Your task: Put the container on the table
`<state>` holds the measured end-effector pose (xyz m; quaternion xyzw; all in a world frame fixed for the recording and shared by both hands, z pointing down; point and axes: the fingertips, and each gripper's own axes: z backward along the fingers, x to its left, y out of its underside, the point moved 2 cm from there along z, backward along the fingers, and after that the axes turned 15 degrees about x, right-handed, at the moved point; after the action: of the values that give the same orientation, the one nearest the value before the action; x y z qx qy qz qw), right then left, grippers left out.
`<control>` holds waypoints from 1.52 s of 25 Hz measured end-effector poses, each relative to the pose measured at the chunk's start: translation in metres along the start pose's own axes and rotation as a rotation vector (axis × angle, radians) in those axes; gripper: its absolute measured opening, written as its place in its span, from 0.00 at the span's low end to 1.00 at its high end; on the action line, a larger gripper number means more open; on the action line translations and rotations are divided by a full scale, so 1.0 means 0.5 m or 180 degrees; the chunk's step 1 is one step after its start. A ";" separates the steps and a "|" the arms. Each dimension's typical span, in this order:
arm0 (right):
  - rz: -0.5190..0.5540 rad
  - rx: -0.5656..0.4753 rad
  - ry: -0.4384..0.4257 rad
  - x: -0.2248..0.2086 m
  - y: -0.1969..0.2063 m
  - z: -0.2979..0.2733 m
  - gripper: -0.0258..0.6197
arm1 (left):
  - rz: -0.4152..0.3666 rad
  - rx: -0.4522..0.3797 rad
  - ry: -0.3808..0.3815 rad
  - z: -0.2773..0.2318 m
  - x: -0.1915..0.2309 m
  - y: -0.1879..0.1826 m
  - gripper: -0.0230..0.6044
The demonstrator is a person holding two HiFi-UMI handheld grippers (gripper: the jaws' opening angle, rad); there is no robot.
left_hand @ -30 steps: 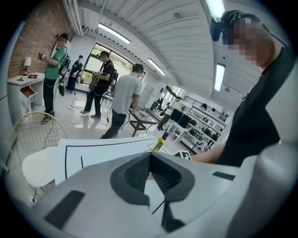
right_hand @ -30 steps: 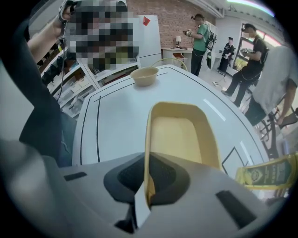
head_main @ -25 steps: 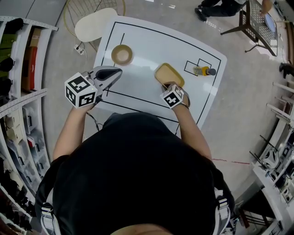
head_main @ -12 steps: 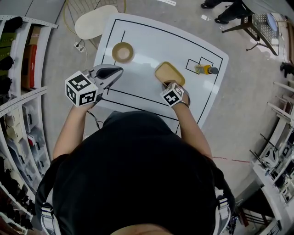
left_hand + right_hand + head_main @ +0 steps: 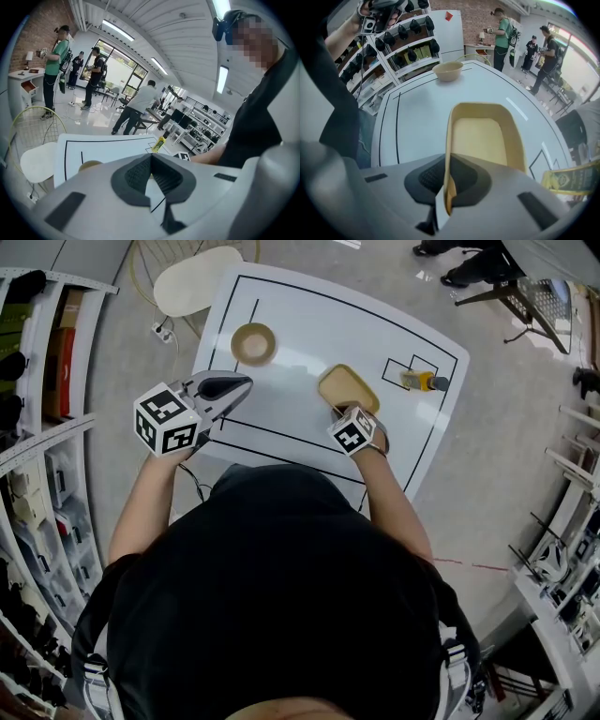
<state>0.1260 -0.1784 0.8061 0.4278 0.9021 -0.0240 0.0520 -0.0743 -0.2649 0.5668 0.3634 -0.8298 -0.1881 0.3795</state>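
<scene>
The tan rectangular container (image 5: 347, 388) is seen a little right of centre on the white table (image 5: 309, 324), inside the black outline drawn on it; whether its base touches the surface cannot be told. Its near rim is clamped between the jaws of the right gripper (image 5: 339, 412), which is pointed steeply down, and in the right gripper view the thin wall of the container (image 5: 483, 136) is pinched between the pads of that gripper (image 5: 446, 185). The left gripper (image 5: 246, 382) is held over the table's left edge, well apart from the container, with its jaws pressed together on nothing (image 5: 151, 161). A round tan bowl (image 5: 253, 343) is placed toward the upper left of the table, and a yellow bottle (image 5: 422, 382) lies in a small marked box at the right.
</scene>
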 end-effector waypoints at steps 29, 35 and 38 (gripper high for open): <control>0.0098 0.0144 0.0069 0.041 0.003 0.002 0.17 | -0.0071 -0.0078 0.0016 0.040 -0.031 0.023 0.05; 0.0147 0.0100 0.0174 0.045 0.002 0.031 0.19 | -0.0098 -0.0142 -0.0064 0.068 -0.054 0.031 0.05; 0.0179 0.0084 0.0219 0.051 0.002 0.049 0.20 | -0.0118 -0.0177 -0.0105 0.082 -0.066 0.033 0.05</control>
<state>0.1126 -0.1601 0.7787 0.4542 0.8905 -0.0197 0.0160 -0.0986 -0.2277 0.5341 0.3649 -0.8235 -0.2240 0.3722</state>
